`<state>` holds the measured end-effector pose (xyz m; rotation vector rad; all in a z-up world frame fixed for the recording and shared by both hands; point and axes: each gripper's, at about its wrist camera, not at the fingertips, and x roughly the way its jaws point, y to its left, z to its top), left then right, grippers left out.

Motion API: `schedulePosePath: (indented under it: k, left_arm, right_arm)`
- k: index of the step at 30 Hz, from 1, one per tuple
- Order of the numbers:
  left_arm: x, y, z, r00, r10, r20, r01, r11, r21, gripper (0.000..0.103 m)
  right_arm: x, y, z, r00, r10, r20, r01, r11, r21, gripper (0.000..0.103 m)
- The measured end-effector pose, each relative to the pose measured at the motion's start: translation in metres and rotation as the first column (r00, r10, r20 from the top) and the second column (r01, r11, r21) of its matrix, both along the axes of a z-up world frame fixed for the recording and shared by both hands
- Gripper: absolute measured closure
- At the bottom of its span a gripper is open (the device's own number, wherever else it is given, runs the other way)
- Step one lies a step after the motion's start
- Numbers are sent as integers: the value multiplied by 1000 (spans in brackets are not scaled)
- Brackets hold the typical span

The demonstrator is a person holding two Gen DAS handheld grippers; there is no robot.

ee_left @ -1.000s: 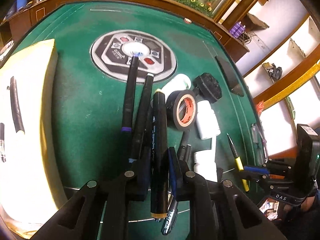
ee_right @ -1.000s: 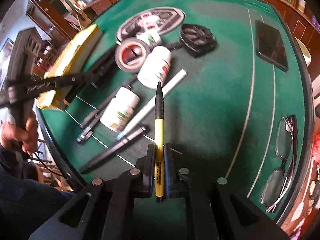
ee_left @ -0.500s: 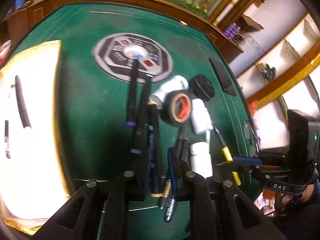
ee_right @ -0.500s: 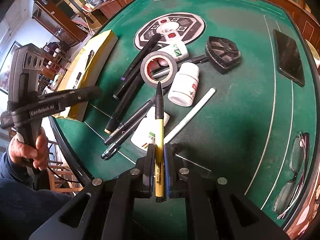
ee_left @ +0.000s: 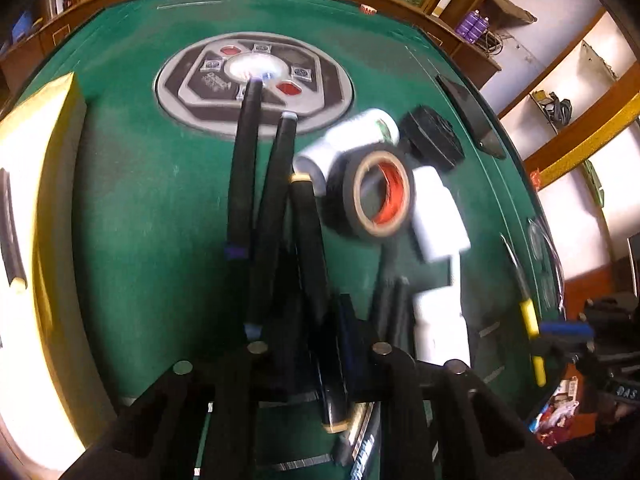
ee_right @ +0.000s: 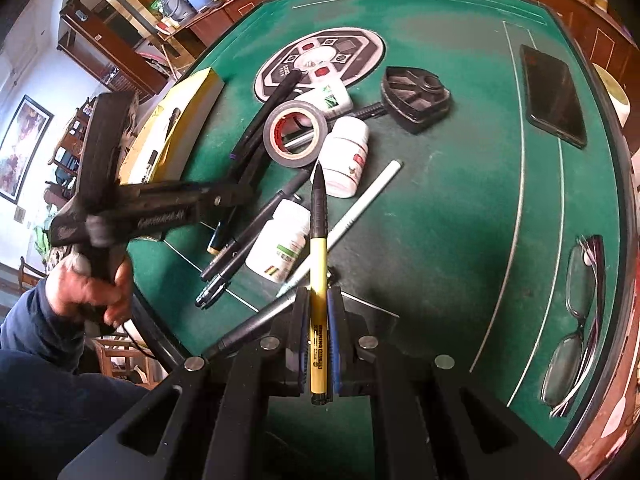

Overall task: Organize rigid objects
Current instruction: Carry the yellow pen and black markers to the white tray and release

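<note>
- Two hand-held grippers are seen over a green felt table (ee_right: 460, 208) strewn with pens, bottles and a tape roll (ee_right: 296, 134).
- The right gripper (ee_right: 319, 320) is clamped tight on a yellow pen (ee_right: 319, 280), held lengthwise between the jaws with its black tip pointing away, above a lying bottle (ee_right: 282, 246) and a white pencil (ee_right: 360, 204).
- The left gripper (ee_left: 316, 344) is angled down over a fan of black markers; its jaws are closing, with a gold-ringed marker (ee_left: 310, 240) between them. Motion blur hides whether the pads press on it yet.
- Two more markers (ee_left: 244, 168) lie just left of it, their far ends resting on a round grey mat (ee_left: 320, 64).
- A yellow box (ee_right: 176, 132) holding pens already stands at the table's left edge, beside the left gripper; it is judged the likely destination.
- For a clean pick, only the one marker should be pinched, near its middle, so that its neighbours are not dragged along.
- The lift is best made straight up, since the tape roll leans close on the right.
- The yellow pen should be kept level and clear of the left gripper while that grip is finished.
</note>
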<state>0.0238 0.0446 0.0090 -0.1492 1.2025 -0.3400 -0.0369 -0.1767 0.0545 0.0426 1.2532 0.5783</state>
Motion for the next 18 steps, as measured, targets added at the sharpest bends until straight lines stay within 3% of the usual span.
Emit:
schedulePosePath:
  k: [5, 11, 18]
  left_arm:
    - [6, -9, 2, 1000, -20, 17, 19, 999, 50, 87]
    - [-21, 4, 14, 1000, 18, 7, -18, 998, -60, 87]
    - [-38, 25, 40, 997, 66, 41, -60, 991, -122, 87]
  right_arm:
    - [0, -3, -1, 1000, 1, -2, -1, 1000, 6, 95]
    - [3, -2, 1, 1000, 7, -1, -7, 1000, 29, 95]
    - [7, 22, 7, 999, 53, -4, -53, 997, 58, 95]
